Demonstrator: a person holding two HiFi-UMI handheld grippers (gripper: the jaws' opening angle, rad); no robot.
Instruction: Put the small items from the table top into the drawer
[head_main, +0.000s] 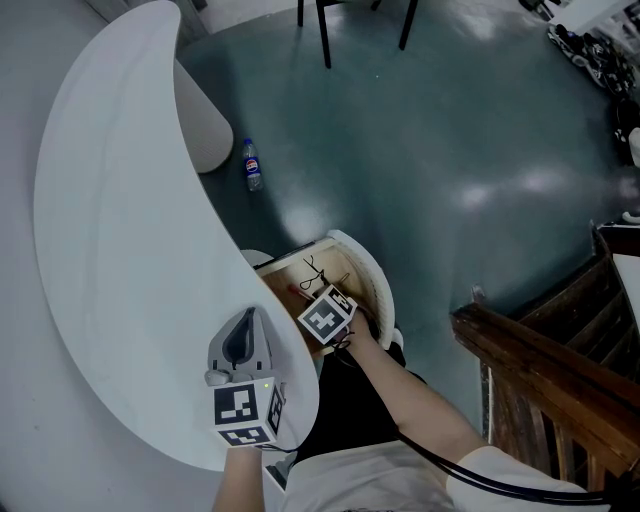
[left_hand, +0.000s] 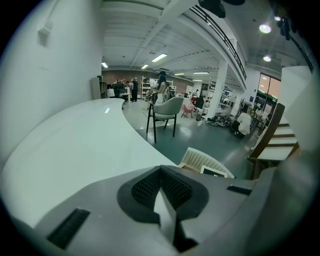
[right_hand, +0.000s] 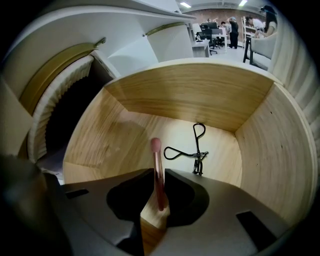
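Note:
The wooden drawer (head_main: 372, 272) stands pulled out under the white curved table top (head_main: 120, 250). My right gripper (head_main: 312, 296) reaches down into it. In the right gripper view, the right gripper (right_hand: 159, 180) is shut on a slim pink stick (right_hand: 157, 160) that points out over the drawer floor (right_hand: 125, 145). A black eyelash curler (right_hand: 194, 151) lies on that floor, further in; the head view shows the curler (head_main: 315, 268) too. My left gripper (head_main: 240, 342) rests over the table top near its front edge, its jaws together with nothing between them (left_hand: 164, 212).
A plastic bottle (head_main: 252, 166) lies on the grey floor beyond the table. A wooden railing (head_main: 540, 365) stands at the right. Chair legs (head_main: 325, 30) show at the top, and a chair (left_hand: 165, 111) stands past the table's end.

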